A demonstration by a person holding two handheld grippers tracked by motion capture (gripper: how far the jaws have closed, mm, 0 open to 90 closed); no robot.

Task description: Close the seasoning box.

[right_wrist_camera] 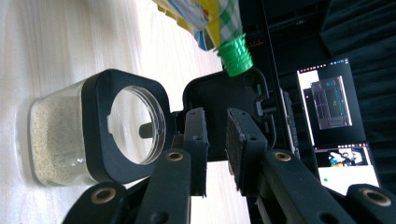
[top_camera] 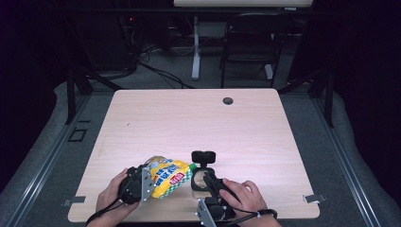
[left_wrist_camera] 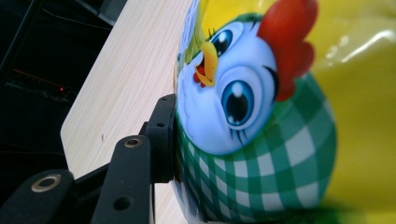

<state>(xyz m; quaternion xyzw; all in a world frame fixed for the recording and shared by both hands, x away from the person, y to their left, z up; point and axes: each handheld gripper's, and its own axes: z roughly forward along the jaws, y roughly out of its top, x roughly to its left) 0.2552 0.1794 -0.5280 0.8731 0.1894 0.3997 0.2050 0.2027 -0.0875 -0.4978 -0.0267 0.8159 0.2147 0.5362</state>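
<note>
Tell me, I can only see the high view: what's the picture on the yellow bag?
Observer: A cartoon chicken with a red comb, sitting above green checks on the bag.
Operator: What's inside the jar?
Observer: The jar holds pale, fine grains.
Operator: Is the bag open?
Observer: No, its green cap is on, close to the jar's flipped-up black lid.
</note>
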